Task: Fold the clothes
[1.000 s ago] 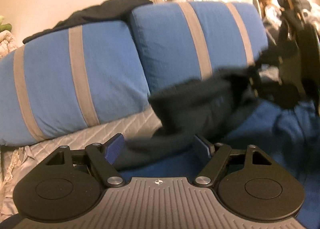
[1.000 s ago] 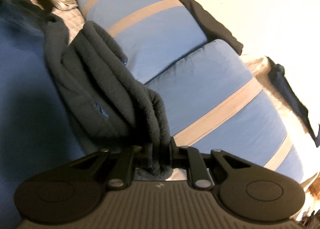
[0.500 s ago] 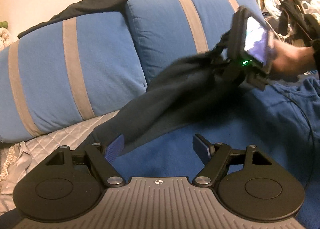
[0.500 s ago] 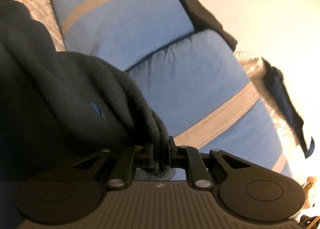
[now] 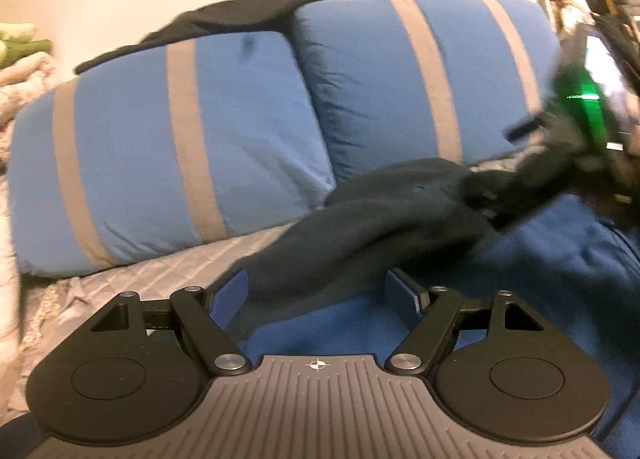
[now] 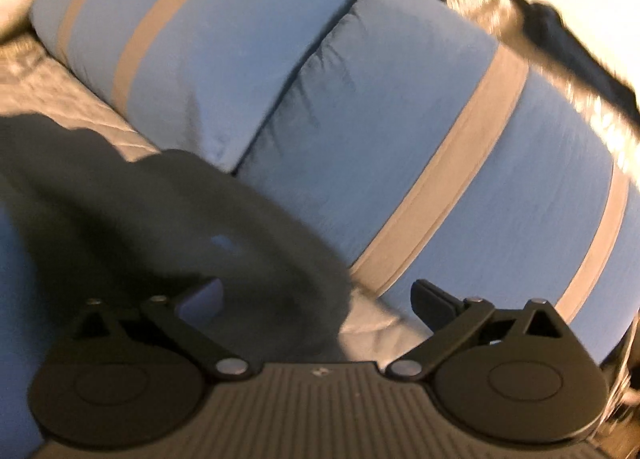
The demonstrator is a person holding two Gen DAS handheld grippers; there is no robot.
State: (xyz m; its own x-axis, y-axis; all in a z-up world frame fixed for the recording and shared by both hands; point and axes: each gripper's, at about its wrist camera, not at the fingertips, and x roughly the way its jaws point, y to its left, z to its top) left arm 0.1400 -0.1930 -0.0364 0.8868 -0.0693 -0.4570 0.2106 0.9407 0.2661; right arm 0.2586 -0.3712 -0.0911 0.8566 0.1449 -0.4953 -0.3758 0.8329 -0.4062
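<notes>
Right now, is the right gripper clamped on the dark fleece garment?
No, the right gripper is opening; the dark fleece garment lies between its jaws, unpinched.

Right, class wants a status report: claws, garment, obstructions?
Left claw open, idle. Right claw opening, letting go of dark fleece garment. Garment draped across blue cloth. Striped pillows behind, not obstructing.

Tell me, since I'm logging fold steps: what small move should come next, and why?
Probably draw the right gripper back clear. Its jaws are opening, the dark garment lies loose between them across the blue garment, and the left gripper stands open at its near end, gripping nothing.
</notes>
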